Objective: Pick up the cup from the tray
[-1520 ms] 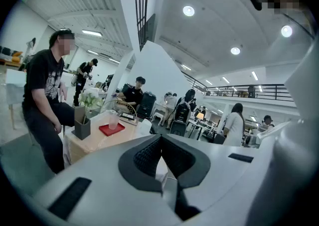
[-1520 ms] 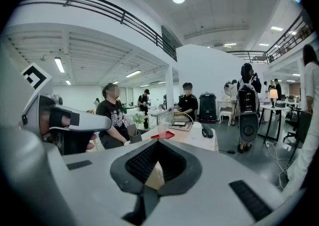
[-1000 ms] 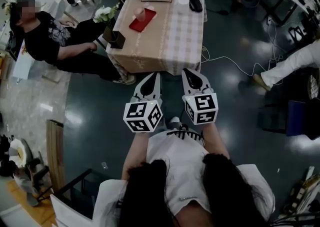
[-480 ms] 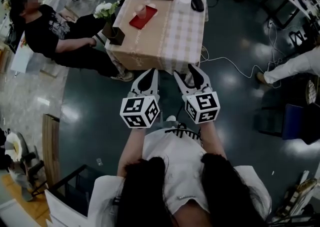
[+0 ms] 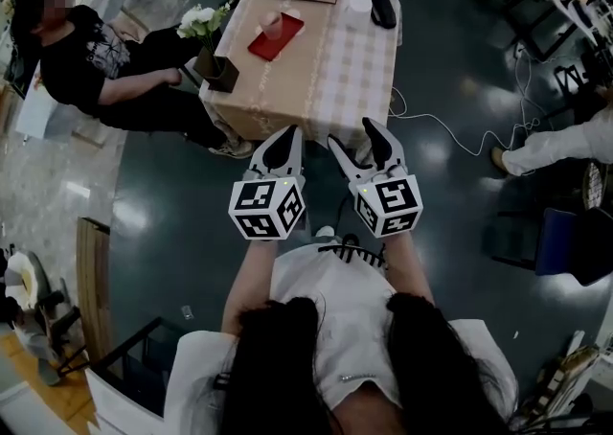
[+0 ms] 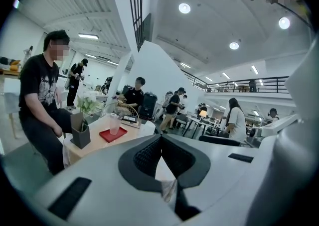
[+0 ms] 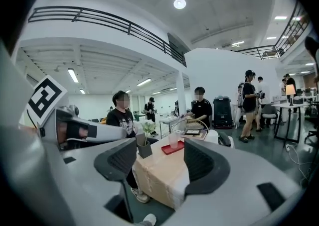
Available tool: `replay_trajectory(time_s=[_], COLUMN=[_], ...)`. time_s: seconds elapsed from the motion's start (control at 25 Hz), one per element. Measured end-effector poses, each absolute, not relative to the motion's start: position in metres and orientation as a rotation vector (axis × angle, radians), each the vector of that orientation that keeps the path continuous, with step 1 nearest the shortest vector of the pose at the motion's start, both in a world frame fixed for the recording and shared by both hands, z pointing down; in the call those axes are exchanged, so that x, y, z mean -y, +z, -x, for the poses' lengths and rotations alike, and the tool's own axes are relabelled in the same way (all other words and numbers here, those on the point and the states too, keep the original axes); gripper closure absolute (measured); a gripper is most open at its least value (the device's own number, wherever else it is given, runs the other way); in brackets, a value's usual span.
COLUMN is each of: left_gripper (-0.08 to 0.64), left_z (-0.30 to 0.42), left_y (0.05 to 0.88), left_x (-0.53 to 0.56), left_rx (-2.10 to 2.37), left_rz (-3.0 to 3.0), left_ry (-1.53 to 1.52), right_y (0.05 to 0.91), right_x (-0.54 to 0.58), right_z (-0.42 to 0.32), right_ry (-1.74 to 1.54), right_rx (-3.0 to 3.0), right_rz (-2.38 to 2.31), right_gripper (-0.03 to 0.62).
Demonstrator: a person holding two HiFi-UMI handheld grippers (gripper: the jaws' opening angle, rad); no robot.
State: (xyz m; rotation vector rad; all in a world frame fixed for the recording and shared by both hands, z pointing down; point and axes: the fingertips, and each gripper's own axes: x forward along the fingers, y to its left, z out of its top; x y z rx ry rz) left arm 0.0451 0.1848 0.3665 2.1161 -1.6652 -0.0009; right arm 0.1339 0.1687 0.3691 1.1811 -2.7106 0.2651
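On the far left part of the table [image 5: 326, 69], the cup [image 5: 272, 28] stood upright on the red tray [image 5: 261, 48], untouched. A vase of white flowers [image 5: 216, 71] sat at the table's left edge, nearer than the tray, and a seated person [image 5: 91, 69] was just beside that same edge.

Both tongs were held on the near side of the table, short of its near edge and over the dark floor, well apart from the cup. The left gripper [image 5: 290, 133] was clenched: in its own view the two dark pads met tip to tip with nothing caught between them. The right gripper [image 5: 354, 133] was opening, its jaws spread to either side; in its own view the table, tray and cup showed far off through the gap, but no object lay between the pads.

As a judgement, the task had barely begun. Nothing had been grasped, and the cup remained where it had to be picked from. What was left was nearly everything: carrying a gripper forward across the table to the tray, setting the parted jaws around the cup's wall, closing on it and lifting it clear. The spreading right jaws suggested that this gripper was being readied for the grasp, though the frames alone could not settle that.
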Motion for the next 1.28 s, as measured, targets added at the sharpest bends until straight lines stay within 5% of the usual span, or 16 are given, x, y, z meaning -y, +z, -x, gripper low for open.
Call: replay_trajectory(time_s=[1.28], left_gripper=[0.551], left_z=[0.095], left_y=[0.392], left_x=[0.017], left_rx=[1.637], left_rz=[-2.084], left_ry=[0.065], right_y=[0.394], right_x=[0.035], right_z=[0.008], right_ry=[0.361], right_rx=[2.657], right_rz=[-1.132], right_gripper=[0.245])
